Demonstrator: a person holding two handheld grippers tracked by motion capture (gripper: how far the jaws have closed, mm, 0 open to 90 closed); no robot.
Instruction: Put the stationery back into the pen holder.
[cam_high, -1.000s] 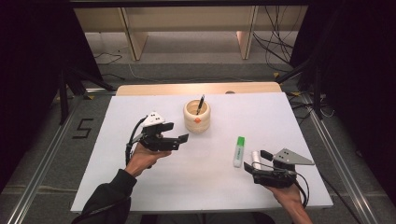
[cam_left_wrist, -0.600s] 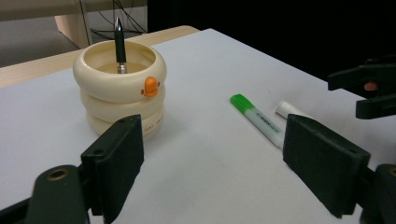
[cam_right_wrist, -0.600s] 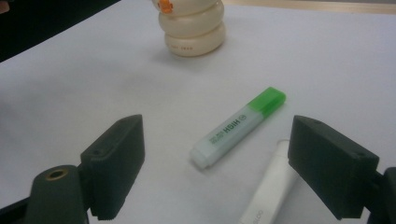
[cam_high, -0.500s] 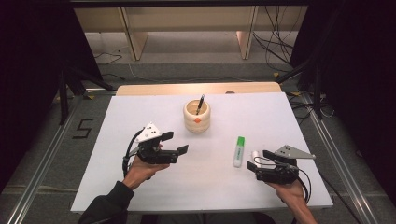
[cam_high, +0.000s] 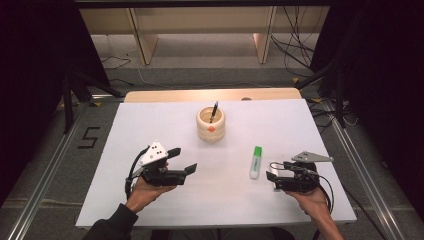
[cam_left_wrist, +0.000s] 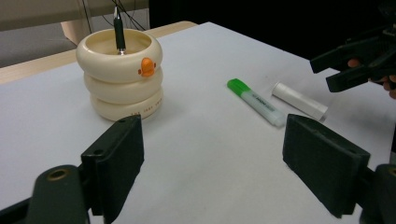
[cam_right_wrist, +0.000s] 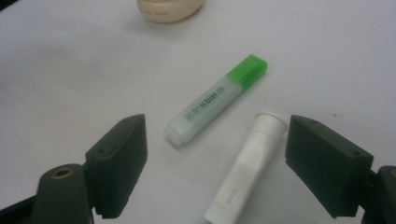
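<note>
Highlighter: lying flat on the white table, green cap pointing away from me, just ahead of my right gripper; nothing is touching it.
White tube: lying just beside the highlighter, on its right in the right gripper view, the two nearly parallel and apart.
Right gripper: I am holding it low over the table at the near right, jaws spread wide and gripping nothing; in the right gripper view the white tube and the highlighter's near end are sitting between the two jaws, untouched.
Left gripper: I am holding it at the near left, well apart from the highlighter, jaws wide apart and empty, pointing toward the table's middle.
Cream holder: standing upright mid-table, three stacked rings with an orange mark on the front.
Black pen: standing inside the holder, leaning slightly.
Separation: holder and highlighter are lying well apart.
</note>
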